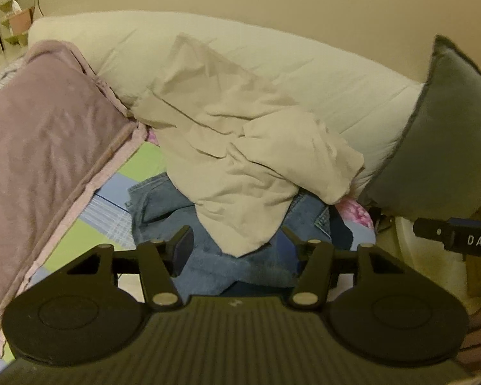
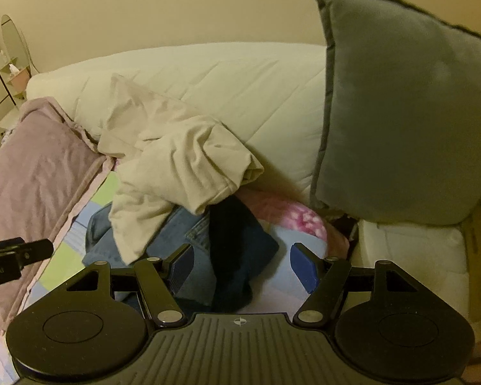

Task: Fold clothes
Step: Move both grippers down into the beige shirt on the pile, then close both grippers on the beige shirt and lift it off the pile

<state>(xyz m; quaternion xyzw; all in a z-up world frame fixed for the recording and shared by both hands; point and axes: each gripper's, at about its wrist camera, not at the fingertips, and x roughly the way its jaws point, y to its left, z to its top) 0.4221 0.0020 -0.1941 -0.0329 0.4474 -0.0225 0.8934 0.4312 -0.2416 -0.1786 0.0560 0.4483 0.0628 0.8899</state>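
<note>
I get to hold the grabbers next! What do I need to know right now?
Left gripper: open, nothing in it, above the jeans.
Right gripper: open, empty, over the dark navy garment.
Clothes: a beige top lies crumpled on the denim jeans, all piled on the patchwork bedspread against the white duvet.
Done: nothing folded yet.
Left: probably pull the beige top off first, spread it flat, fold it, then the jeans and the navy piece.
</note>
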